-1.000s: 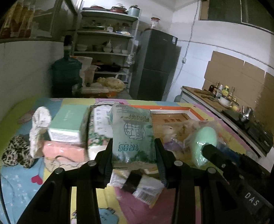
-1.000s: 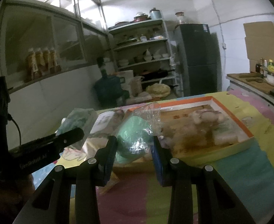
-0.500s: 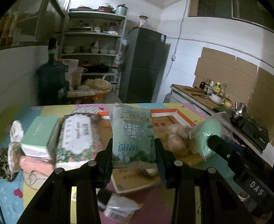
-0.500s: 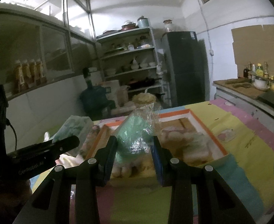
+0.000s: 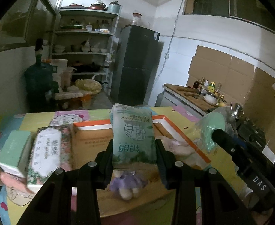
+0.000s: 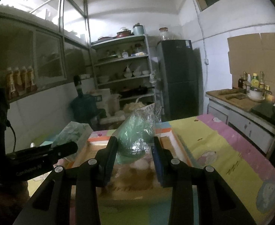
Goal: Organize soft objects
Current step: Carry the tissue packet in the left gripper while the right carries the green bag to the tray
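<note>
My left gripper is shut on a green tissue pack, held upright above an orange-rimmed cardboard tray. A small purple plush doll lies in the tray just below the pack, with pale plush pieces further right. My right gripper is shut on a mint-green soft item in a clear plastic bag, also over the tray. The bagged item shows at the right of the left wrist view, and the tissue pack at the left of the right wrist view.
A floral tissue pack and a mint box lie left of the tray on a colourful mat. Beyond the table stand a water jug, shelves and a dark fridge. A counter with bottles runs along the right.
Both grippers have carried their loads forward and slightly up over the tray. The leopard cloth and white sock have left the left wrist view, and the purple doll has come into sight.
</note>
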Available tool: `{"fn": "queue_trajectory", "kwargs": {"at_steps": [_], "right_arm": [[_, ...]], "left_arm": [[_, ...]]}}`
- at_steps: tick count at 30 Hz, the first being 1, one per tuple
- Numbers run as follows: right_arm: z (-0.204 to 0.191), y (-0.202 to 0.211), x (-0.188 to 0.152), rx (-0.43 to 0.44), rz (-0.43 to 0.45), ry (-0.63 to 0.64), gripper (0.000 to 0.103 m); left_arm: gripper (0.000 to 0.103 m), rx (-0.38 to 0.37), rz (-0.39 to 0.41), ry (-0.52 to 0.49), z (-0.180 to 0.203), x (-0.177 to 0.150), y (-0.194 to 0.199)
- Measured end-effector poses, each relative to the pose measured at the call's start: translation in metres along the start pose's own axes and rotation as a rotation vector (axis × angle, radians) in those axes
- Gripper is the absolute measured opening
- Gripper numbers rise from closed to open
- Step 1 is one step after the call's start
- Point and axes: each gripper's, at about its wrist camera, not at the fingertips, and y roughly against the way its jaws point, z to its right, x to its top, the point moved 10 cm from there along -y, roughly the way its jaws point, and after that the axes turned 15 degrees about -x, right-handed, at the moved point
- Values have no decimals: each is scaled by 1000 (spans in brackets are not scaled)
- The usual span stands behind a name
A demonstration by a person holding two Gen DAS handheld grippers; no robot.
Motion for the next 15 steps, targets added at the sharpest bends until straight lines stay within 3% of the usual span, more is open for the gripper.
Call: {"fn": "queue_trajectory", "kwargs": {"at_steps": [15], "right_arm": [[31, -65, 27, 72, -87, -10, 38]], "left_arm": [[40, -5, -58, 68, -1, 17, -63]]}}
